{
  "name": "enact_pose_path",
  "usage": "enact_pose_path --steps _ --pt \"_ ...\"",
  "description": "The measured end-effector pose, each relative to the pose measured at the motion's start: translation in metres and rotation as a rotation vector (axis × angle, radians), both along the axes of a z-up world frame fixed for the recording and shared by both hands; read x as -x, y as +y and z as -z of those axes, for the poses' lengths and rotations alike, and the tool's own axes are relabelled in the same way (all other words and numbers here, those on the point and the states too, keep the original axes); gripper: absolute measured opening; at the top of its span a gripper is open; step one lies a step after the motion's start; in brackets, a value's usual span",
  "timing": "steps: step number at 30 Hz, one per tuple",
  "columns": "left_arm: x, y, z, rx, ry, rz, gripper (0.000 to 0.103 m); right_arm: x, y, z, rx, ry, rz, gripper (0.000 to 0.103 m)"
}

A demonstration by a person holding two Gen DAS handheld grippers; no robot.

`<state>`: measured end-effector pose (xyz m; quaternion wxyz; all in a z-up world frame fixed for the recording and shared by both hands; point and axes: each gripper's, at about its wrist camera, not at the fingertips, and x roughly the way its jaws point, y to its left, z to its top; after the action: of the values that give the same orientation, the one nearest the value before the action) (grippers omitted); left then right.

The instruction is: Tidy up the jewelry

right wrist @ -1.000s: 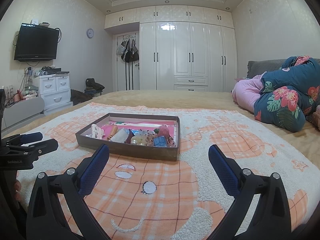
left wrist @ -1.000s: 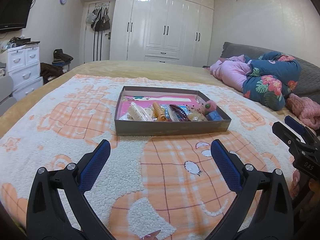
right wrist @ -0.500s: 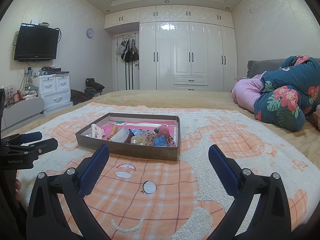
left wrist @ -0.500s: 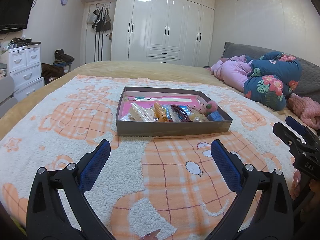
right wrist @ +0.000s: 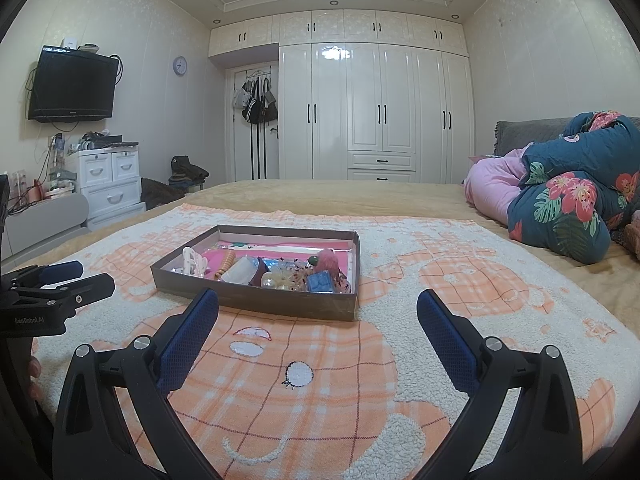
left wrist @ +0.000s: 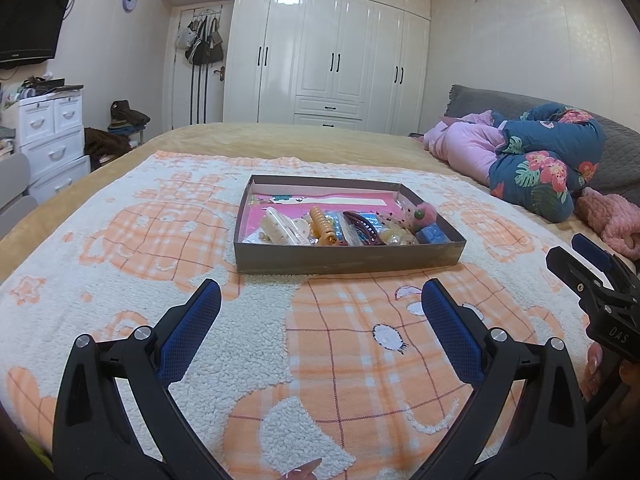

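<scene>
Site: shallow brown cardboard tray (left wrist: 348, 259) with a pink lining, resting flat on the orange-and-white fleece blanket (left wrist: 248, 344) that covers the bed.
Task items: jewellery and hair pieces lie heaped inside the tray along its near wall: a cream plastic claw clip (left wrist: 280, 229), an amber spiral hair clip (left wrist: 323, 227), a dark maroon hair clip (left wrist: 362, 227), a small blue box (left wrist: 432, 235).
Left gripper (left wrist: 320, 312): fingers spread wide, holding nothing, hovering above the blanket short of the tray.
Right gripper (right wrist: 318, 320): fingers likewise parted and vacant, near the tray's front wall.
Stage: indeterminate; a heaped tray fits both sorting to come and items gathered in.
Risk, entanglement: pieces overlap, so lifting one may drag a neighbour out.
Risk, tray shift: the light tray on soft fleece may slide or tip if nudged.
Risk, loss: small beads dropped into the pile would be hard to find.
</scene>
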<state>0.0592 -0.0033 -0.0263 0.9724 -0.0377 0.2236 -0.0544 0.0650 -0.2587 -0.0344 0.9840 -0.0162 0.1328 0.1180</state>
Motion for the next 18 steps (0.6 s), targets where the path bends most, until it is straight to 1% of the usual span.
enact_pose_path --steps 18 --pt "-0.0013 0.0002 -0.0003 -0.007 0.002 -0.005 0.092 0.0008 0.0009 0.0023 0.001 0.004 -0.001 0.097"
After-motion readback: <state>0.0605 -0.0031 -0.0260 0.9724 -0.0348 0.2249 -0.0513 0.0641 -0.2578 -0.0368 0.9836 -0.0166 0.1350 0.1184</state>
